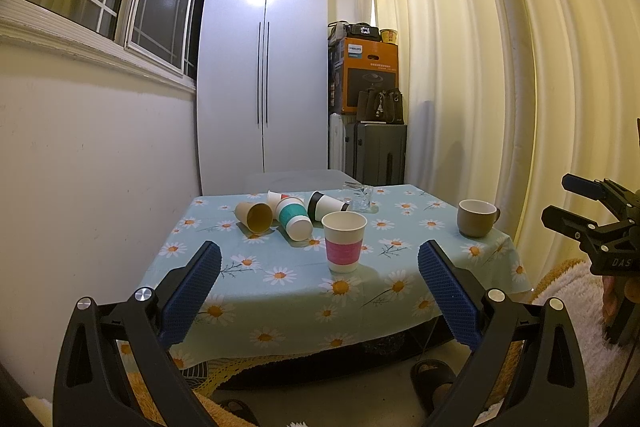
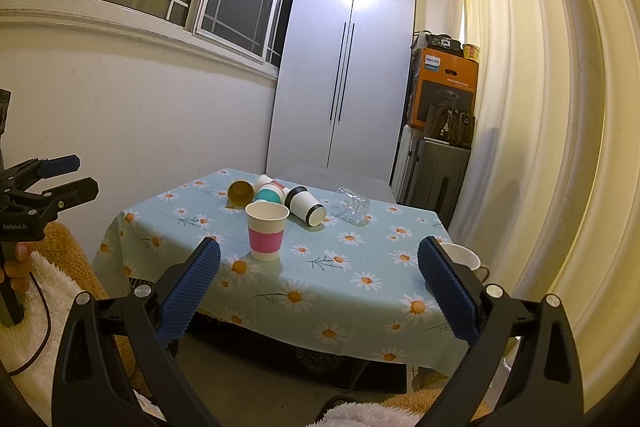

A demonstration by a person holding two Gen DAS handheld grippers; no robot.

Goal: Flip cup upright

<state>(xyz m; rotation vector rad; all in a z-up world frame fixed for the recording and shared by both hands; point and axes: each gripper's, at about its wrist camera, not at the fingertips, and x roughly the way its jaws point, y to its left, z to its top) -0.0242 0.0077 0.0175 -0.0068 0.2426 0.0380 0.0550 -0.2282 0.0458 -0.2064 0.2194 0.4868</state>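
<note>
A pink-banded paper cup (image 1: 344, 242) (image 2: 266, 231) stands upright on the daisy tablecloth (image 1: 288, 291) (image 2: 320, 283). Behind it several paper cups lie on their sides: a plain one (image 1: 255, 215) (image 2: 240, 193), a teal-banded one (image 1: 295, 218) (image 2: 267, 195), a black-banded one (image 1: 326, 205) (image 2: 305, 205) and a red-marked one (image 1: 276, 197) (image 2: 267, 182). A clear glass (image 1: 359, 197) (image 2: 352, 209) lies tipped over. A brown mug (image 1: 477, 218) (image 2: 462, 256) stands upright at the right. My left gripper (image 1: 320, 291) is open and empty, held back from the table. My right gripper (image 2: 319, 289) is open and empty, also short of the table.
A white wardrobe (image 1: 264, 67) stands behind the table. Boxes and a suitcase (image 1: 376, 155) are stacked at the back right. Curtains (image 1: 500, 67) hang on the right, a wall with a window on the left. A slipper (image 1: 432, 379) lies on the floor under the table edge.
</note>
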